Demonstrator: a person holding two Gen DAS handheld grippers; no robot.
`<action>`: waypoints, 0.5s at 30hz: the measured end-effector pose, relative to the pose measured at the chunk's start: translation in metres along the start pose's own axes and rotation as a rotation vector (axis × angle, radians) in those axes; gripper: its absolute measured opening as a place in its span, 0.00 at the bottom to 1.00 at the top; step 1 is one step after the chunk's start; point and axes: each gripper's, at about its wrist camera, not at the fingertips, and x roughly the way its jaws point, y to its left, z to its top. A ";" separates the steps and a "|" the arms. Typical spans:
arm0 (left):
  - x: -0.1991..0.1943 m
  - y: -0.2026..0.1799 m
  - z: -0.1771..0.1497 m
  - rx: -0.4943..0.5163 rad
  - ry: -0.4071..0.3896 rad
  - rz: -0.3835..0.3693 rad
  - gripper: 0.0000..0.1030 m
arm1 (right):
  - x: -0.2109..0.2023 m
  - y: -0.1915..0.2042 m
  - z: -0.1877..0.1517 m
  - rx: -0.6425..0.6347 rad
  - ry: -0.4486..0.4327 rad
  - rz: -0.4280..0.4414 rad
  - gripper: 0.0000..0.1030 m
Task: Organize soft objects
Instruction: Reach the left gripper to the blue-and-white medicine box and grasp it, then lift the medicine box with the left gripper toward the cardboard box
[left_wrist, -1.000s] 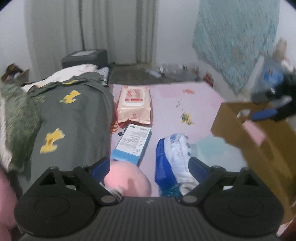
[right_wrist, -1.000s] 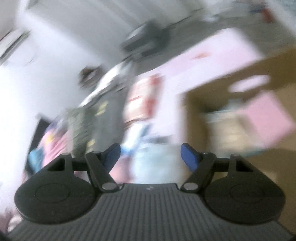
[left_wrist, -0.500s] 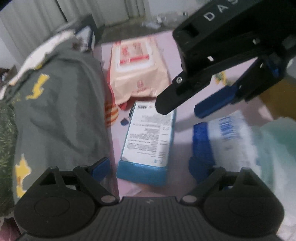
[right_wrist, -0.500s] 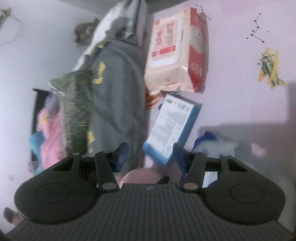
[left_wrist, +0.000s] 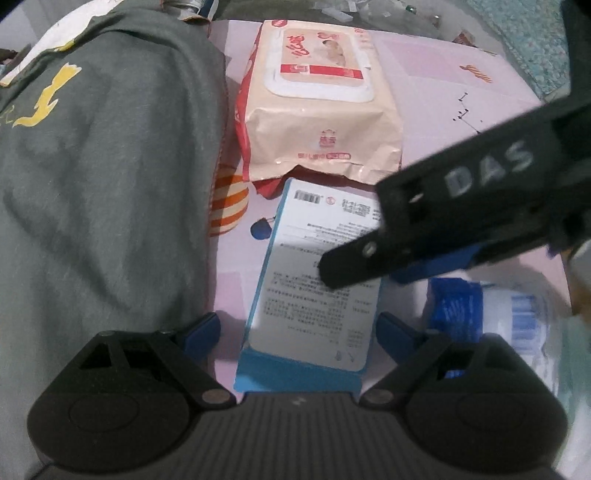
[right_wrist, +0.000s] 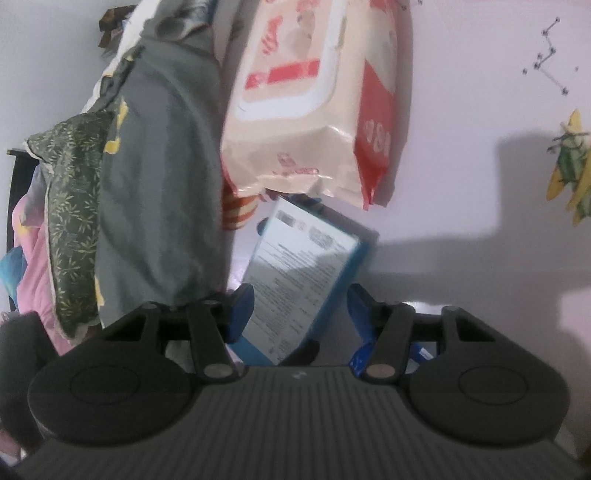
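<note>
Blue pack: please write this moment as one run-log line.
left gripper: open, astride blue pack | right gripper: open, above same pack | wipes pack: not gripped

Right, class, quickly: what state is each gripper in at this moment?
Left gripper: open, straddling the blue pack, pads not touching it.
Right gripper: open, the blue pack between its fingers, nothing gripped.
</note>
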 end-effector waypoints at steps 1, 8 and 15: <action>0.000 -0.001 0.001 0.007 -0.006 0.004 0.90 | 0.005 -0.004 0.000 0.014 0.006 0.012 0.54; -0.003 -0.007 0.000 0.025 -0.031 0.056 0.74 | 0.011 -0.008 -0.003 0.020 -0.021 0.099 0.52; -0.024 -0.001 -0.012 -0.058 -0.098 0.021 0.73 | 0.003 -0.014 -0.009 0.039 -0.089 0.106 0.34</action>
